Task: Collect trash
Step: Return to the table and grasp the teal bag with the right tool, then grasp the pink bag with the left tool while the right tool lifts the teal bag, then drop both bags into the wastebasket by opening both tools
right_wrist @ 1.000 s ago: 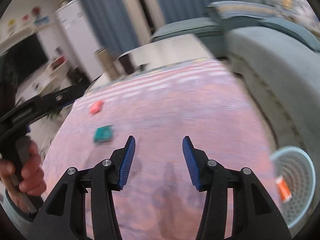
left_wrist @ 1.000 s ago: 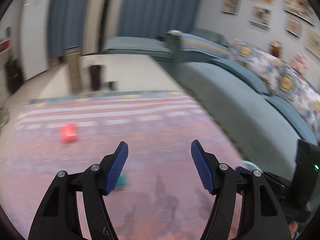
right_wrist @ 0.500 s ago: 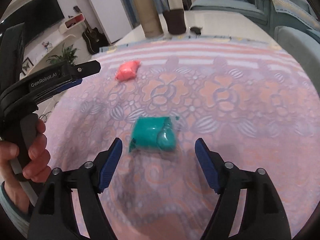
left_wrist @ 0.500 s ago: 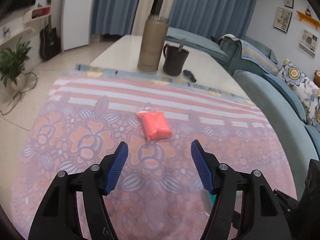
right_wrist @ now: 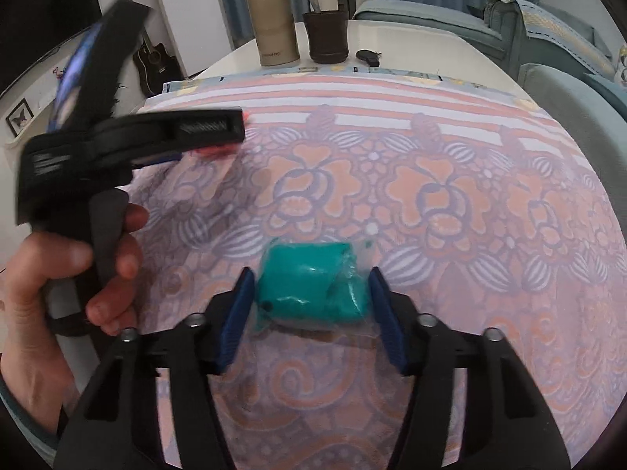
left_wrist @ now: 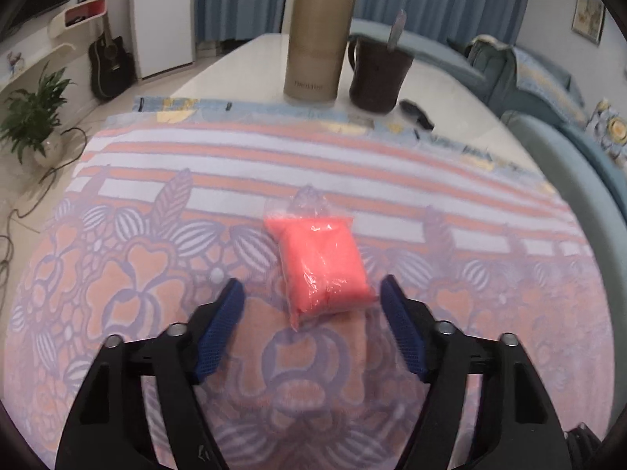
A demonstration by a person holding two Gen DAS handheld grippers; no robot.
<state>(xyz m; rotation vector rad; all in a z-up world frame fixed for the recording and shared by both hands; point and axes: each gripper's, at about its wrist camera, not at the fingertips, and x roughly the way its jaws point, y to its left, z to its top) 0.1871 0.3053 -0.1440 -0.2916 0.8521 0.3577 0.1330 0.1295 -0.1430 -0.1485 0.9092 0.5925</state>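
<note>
A pink packet in clear plastic (left_wrist: pixel 323 268) lies on the patterned tablecloth (left_wrist: pixel 117 274). My left gripper (left_wrist: pixel 311 299) is open, its blue fingertips on either side of the packet's near end, close above the cloth. A teal packet in clear plastic (right_wrist: pixel 313 284) lies on the same cloth. My right gripper (right_wrist: pixel 311 286) is open and straddles the teal packet, with a fingertip (right_wrist: pixel 245 286) near each side of it. In the right wrist view the left gripper's body (right_wrist: pixel 129 133) shows at left and hides most of the pink packet (right_wrist: pixel 213 150).
A tan flask (left_wrist: pixel 319 31), a dark mug with a spoon (left_wrist: pixel 378 74) and a black key fob (left_wrist: pixel 417 111) stand on the white table beyond the cloth. A blue sofa (left_wrist: pixel 580 149) runs along the right. A plant (left_wrist: pixel 35 117) and guitar (left_wrist: pixel 107 62) are at far left.
Both grippers swung from the sofa side toward the table and moved in low. The left now brackets the pink packet, and the right brackets the teal packet. Both stayed open.
</note>
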